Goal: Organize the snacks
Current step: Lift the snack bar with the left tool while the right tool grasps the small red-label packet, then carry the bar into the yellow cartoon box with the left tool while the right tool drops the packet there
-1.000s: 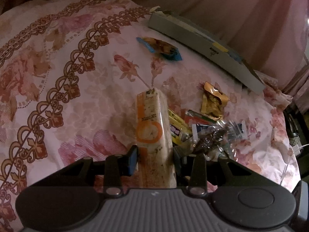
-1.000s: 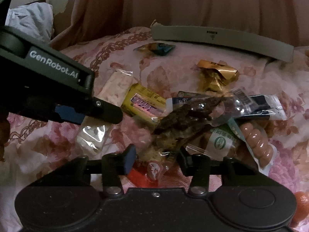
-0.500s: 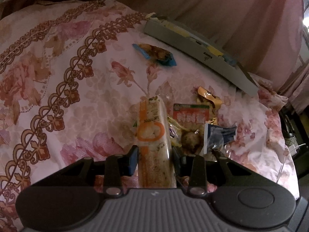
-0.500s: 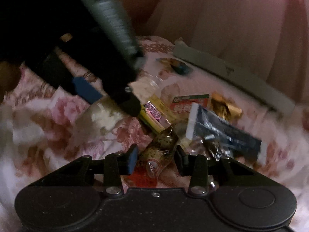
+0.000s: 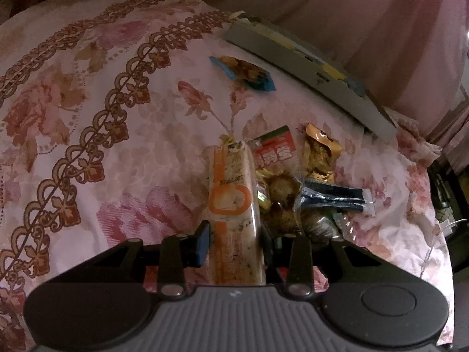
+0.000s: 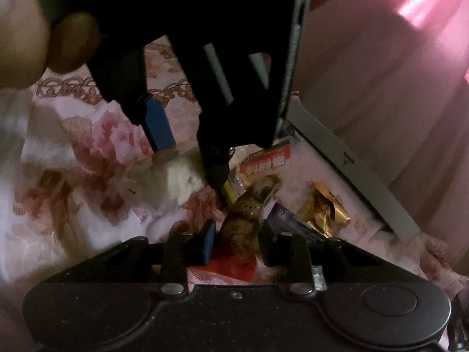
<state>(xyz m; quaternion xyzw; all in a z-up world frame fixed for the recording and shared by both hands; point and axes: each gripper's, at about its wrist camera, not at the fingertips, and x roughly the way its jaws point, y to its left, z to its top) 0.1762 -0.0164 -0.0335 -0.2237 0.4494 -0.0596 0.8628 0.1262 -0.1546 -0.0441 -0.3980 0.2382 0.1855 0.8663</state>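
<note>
Since the earlier frames, both grippers have lifted and tilted: the snack pile now sits lower and nearer centre in the left wrist view, a red-and-green packet (image 5: 274,149) is uncovered there, and the left tool fills the upper half of the right wrist view. Long orange-and-white bread packet (image 5: 231,205) lies lengthwise between the fingers of the left gripper (image 5: 234,243), its long axis running straight up the frame, far end pointing toward the grey tray (image 5: 310,76) at upper right. Jaws are closed against both sides of it. Right gripper (image 6: 234,243) is likewise clamped on a mottled brown snack pouch (image 6: 246,217), which stands up the frame from the fingers. Remaining pile lies right of centre on the floral bedspread (image 5: 88,117): gold packet (image 5: 319,155), dark blue packet (image 5: 331,198). A blue-edged packet (image 5: 243,72) lies apart, near the tray. Judgement: the tray is ahead of both loads; which gripper is nearer cannot be told.
</note>
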